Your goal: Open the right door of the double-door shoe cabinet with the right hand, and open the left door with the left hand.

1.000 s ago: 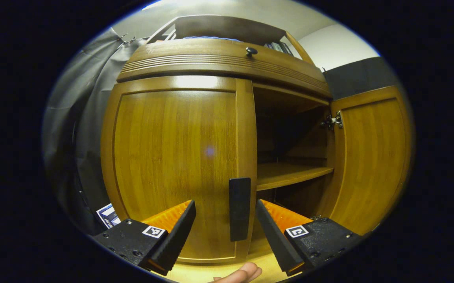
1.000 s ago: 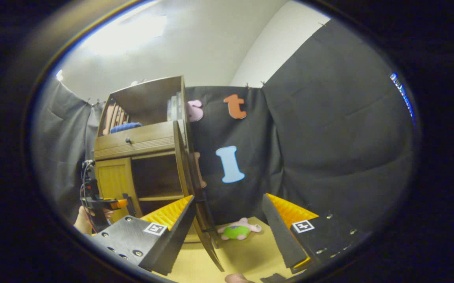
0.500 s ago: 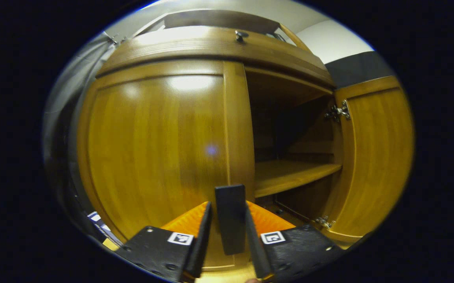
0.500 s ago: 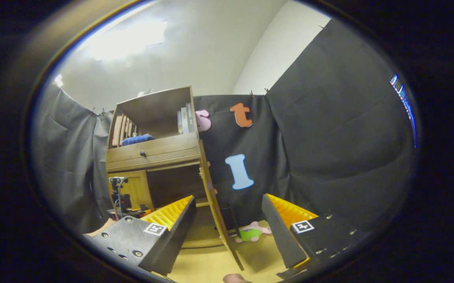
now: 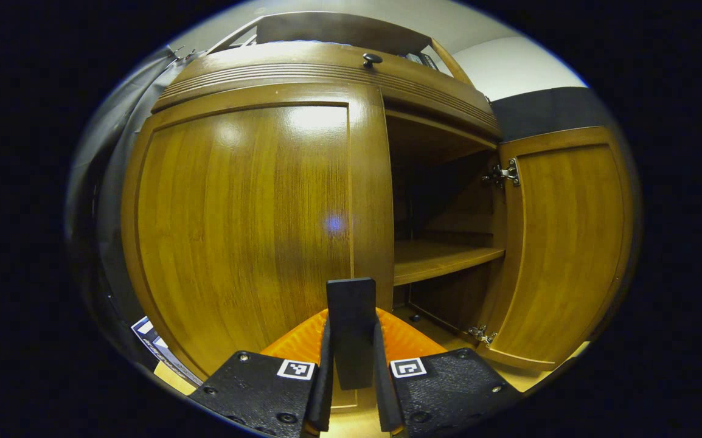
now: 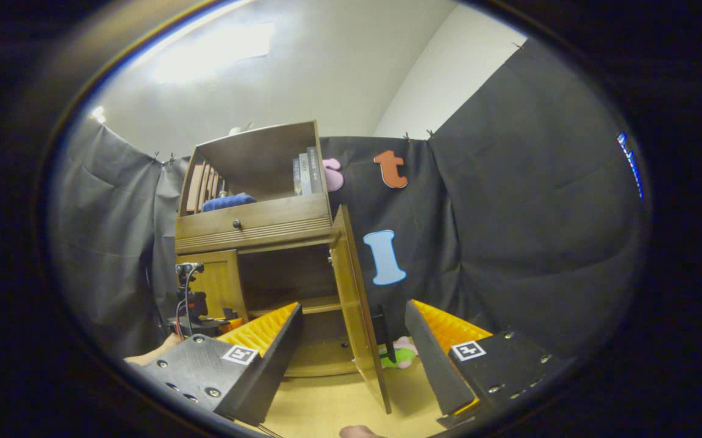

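1. Left door (image 5: 241,225) of the shoe cabinet (image 5: 326,73) shut flush; its dark handle (image 5: 351,331) pinched between the left tongs (image 5: 351,389).
2. Right door (image 5: 561,243) already swung wide, shelf (image 5: 442,258) bared. Second half of the task in hand, by the look of it.
3. Next: pull back along an arc about the left-edge hinges, keeping the pinch firm.
4. Right tongs (image 6: 351,359) spread, holding nothing, well apart from the cabinet.
5. Pale wooden floor (image 6: 326,407) beneath; plush toy (image 6: 401,356) behind the open door; black cloth wall (image 6: 509,243) around.
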Demonstrator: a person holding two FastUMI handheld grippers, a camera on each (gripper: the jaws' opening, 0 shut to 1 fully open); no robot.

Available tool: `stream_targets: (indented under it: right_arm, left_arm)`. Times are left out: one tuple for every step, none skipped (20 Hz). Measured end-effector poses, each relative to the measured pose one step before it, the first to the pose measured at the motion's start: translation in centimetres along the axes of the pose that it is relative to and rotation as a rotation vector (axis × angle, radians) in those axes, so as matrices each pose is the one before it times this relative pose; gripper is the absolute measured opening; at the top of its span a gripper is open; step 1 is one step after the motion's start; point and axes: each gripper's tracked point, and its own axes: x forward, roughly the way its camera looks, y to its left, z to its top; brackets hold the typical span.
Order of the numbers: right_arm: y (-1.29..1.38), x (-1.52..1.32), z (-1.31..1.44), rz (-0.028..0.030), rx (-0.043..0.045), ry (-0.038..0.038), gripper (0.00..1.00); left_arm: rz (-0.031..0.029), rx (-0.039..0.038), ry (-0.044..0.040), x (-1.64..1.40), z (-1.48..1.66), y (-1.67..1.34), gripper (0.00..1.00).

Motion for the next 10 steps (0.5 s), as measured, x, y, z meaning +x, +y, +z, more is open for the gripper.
stream_targets:
  right_arm:
    - [0.547, -0.041, 0.027, 0.00312, -0.00435, 0.00213, 0.96]
    - [0.431, -0.029, -0.009, 0.00244, -0.00082, 0.00275, 0.96]
    - [0.420, 0.053, 0.000, 0.00257, 0.00064, 0.00194, 0.96]
    - [0.353, -0.059, 0.049, 0.00467, -0.00175, 0.00100, 1.00]
    - [0.374, 0.079, -0.059, 0.00379, -0.00463, -0.00085, 0.99]
    - [0.228, 0.165, 0.014, -0.00005, -0.00483, -0.00018, 0.99]
    - [0.227, 0.185, -0.123, -0.00052, -0.00450, 0.00265, 0.99]
    - [0.238, 0.131, -0.125, 0.00163, -0.00236, 0.00378, 0.96]
    - [0.288, -0.052, -0.133, 0.00437, 0.00066, 0.00472, 0.96]
    - [0.322, 0.034, -0.160, 0.00495, 0.00107, 0.00566, 0.96]
  left_arm:
    - [0.00501, 0.01185, 0.00018, -0.013, -0.090, 0.116, 0.32]
    - [0.00131, 0.01643, -0.00585, 0.021, 0.197, 0.040, 0.32]
    - [-0.00046, 0.01204, 0.00176, -0.166, -0.204, -0.098, 0.32]
    - [-0.00257, 0.00039, -0.00415, 0.010, 0.150, -0.034, 0.31]
    - [-0.00435, -0.00367, 0.00235, 0.077, -0.156, -0.040, 0.32]
    - [-0.00439, -0.00740, 0.00200, -0.169, 0.036, -0.034, 0.31]
    - [-0.00303, -0.00761, 0.00024, -0.041, 0.090, -0.007, 0.31]
    - [-0.00161, -0.00203, 0.00198, -0.079, 0.169, 0.003, 0.31]
    - [-0.00100, -0.00016, 0.00032, 0.042, 0.033, 0.023, 0.31]
    - [-0.00052, -0.00151, 0.00021, -0.096, 0.126, 0.024, 0.31]
